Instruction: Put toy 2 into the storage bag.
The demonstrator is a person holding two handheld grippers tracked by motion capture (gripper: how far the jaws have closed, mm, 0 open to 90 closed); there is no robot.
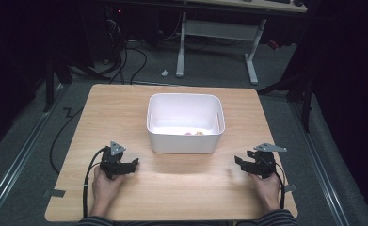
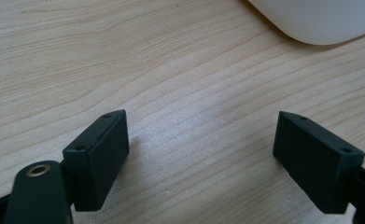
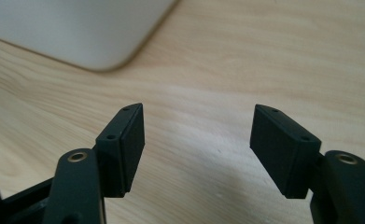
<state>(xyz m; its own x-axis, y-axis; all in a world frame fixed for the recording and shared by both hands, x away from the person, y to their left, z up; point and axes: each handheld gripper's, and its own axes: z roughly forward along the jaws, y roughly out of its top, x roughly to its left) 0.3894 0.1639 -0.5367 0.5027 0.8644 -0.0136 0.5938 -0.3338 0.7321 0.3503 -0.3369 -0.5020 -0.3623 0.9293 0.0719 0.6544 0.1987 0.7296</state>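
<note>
Our left gripper [image 1: 133,164] rests low on the wooden table [image 1: 125,108], jaws spread wide with bare wood between them; our right gripper [image 1: 238,161] sits the same way, wide apart and holding nothing. Between and beyond them we see the white tub [image 1: 185,141], near both but touching neither. Inside it lie a few small pale pieces [image 1: 194,133], too small to identify.

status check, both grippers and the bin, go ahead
Left gripper open, empty, low over the table. Right gripper open, empty. White bin between them, small items inside, untouched. Nothing in the way.
</note>
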